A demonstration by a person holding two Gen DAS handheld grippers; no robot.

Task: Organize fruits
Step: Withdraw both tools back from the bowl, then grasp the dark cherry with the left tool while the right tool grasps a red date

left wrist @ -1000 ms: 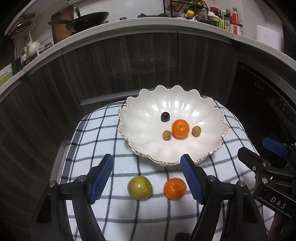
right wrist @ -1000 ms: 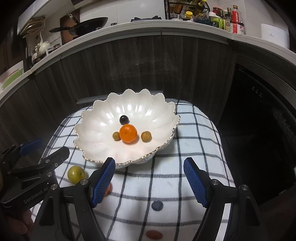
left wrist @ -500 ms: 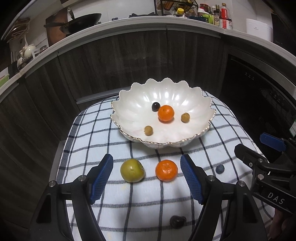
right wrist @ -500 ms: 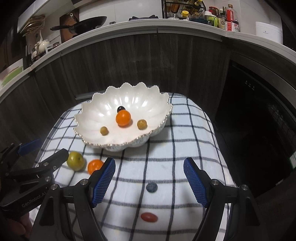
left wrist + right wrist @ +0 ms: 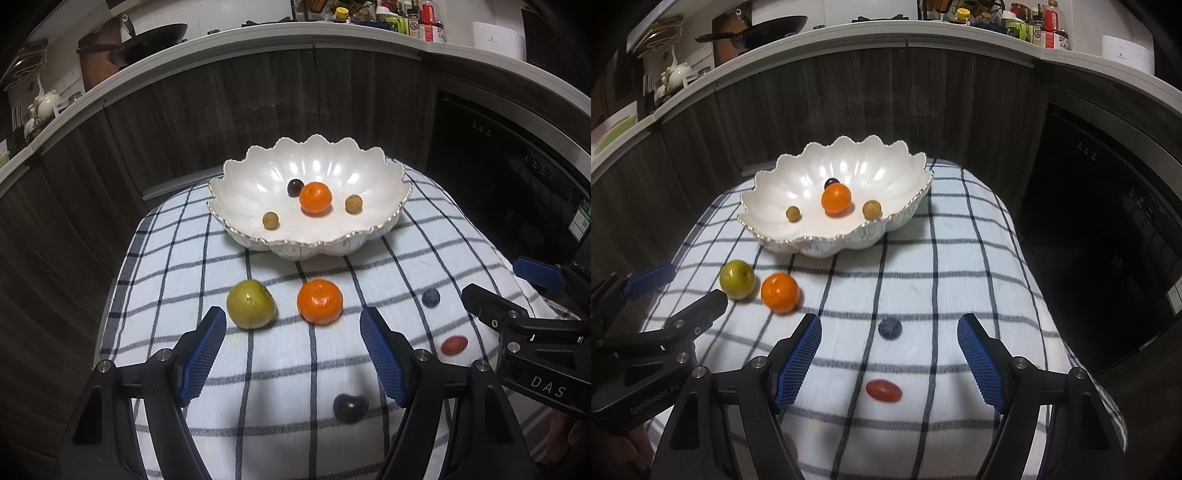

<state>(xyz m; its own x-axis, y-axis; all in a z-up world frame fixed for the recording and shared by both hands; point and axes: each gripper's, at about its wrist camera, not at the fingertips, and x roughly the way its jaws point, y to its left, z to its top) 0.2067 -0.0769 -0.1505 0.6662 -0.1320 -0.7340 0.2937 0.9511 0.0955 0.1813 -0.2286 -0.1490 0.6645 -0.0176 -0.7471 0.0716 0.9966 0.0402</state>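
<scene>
A white scalloped bowl on a checked cloth holds an orange, a dark grape and two small brown fruits. On the cloth lie a green fruit, a second orange, a blueberry, a red oval fruit and a dark grape. My left gripper is open and empty, just short of the green fruit and orange. My right gripper is open and empty, over the blueberry and red fruit.
The checked cloth covers a small rounded table whose edges drop off left and right. Dark wooden cabinets stand behind it, under a counter with a wok and bottles. A dark appliance front stands at the right.
Both grippers have drawn back from the bowl toward the near edge of the cloth. The loose fruits on the cloth have come fully into view. Both stay open.
</scene>
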